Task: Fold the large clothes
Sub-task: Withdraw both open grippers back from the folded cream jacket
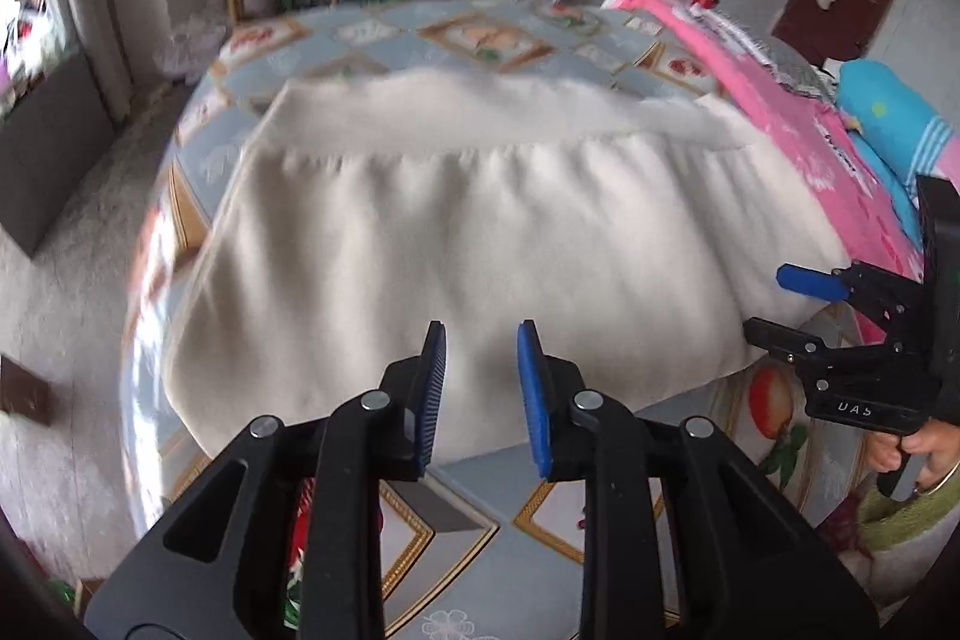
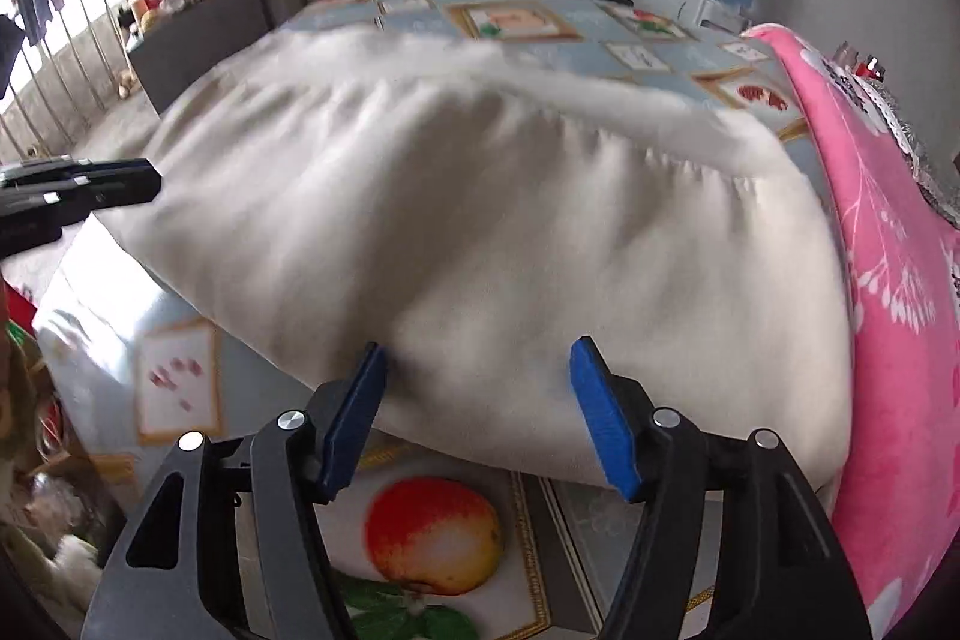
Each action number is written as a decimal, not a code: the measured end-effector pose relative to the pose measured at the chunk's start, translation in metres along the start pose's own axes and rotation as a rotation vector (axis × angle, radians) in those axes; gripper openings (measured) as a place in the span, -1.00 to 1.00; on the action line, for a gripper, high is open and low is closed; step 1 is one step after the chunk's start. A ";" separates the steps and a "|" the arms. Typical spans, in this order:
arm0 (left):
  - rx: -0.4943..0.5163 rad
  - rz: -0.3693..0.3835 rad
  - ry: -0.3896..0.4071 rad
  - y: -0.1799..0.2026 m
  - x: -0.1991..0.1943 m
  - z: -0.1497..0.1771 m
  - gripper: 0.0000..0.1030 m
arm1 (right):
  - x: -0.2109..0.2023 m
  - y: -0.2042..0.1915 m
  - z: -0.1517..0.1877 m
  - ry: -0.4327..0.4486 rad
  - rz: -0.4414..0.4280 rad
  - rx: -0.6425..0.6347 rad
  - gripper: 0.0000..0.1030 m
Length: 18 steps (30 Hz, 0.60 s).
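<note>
Both claws are seen poised above the near edge of a cream garment (image 1: 480, 232) that lies spread on a desk covered with a patterned cloth (image 1: 480, 532). Between the blue pads of the left claw (image 1: 483, 394) a narrow gap is kept, and nothing is pinched there; the fabric is seen beyond the tips, not between them. The right claw (image 2: 480, 412) is spread wide, with the garment's near hem lying behind and between its pads, but no pressing on the cloth can be made out. The right claw is also caught at the right edge of the left view (image 1: 840, 322), held by a hand (image 1: 906, 454).

The garment is laid flat in a broad, roughly squared shape, with a gathered seam (image 1: 480, 154) running across it near the far end. A pink blanket (image 2: 888, 280) is piled just beside it on the right.

The fabric appears soft, thick and fleecy, so it is judged to be light but limp: it will sag and drape when lifted, and is unlikely to slip from ribbed pads. A hold is best taken at the two near corners of the hem, one per claw, so that the edge can be carried over evenly. A single layer should be pinched only if that fold is wanted; otherwise the whole thickness should be taken.
</note>
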<state>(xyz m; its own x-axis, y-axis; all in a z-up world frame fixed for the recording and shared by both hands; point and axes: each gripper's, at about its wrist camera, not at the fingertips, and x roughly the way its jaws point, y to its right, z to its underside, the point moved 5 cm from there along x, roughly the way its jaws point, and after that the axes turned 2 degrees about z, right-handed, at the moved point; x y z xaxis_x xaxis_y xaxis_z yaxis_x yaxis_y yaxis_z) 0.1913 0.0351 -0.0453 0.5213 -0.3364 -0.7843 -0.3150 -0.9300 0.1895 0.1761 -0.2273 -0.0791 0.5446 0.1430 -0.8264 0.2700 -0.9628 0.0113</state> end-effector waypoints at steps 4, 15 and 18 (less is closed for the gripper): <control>0.060 0.056 0.004 0.030 0.009 -0.012 -0.50 | -0.008 -0.004 -0.014 0.081 -0.049 -0.006 0.22; 0.028 0.020 -0.044 0.030 0.030 -0.012 -0.47 | -0.012 0.077 -0.015 0.117 0.088 0.110 0.25; -0.018 0.002 -0.087 0.016 0.047 -0.008 -0.46 | 0.002 0.115 0.000 0.071 0.174 0.164 0.25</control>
<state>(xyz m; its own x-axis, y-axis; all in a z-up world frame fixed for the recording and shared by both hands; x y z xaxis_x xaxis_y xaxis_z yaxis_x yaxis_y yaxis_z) 0.2176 0.0035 -0.0744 0.4500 -0.3246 -0.8319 -0.3009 -0.9322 0.2010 0.2085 -0.3377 -0.0791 0.6274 -0.0186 -0.7785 0.0373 -0.9978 0.0539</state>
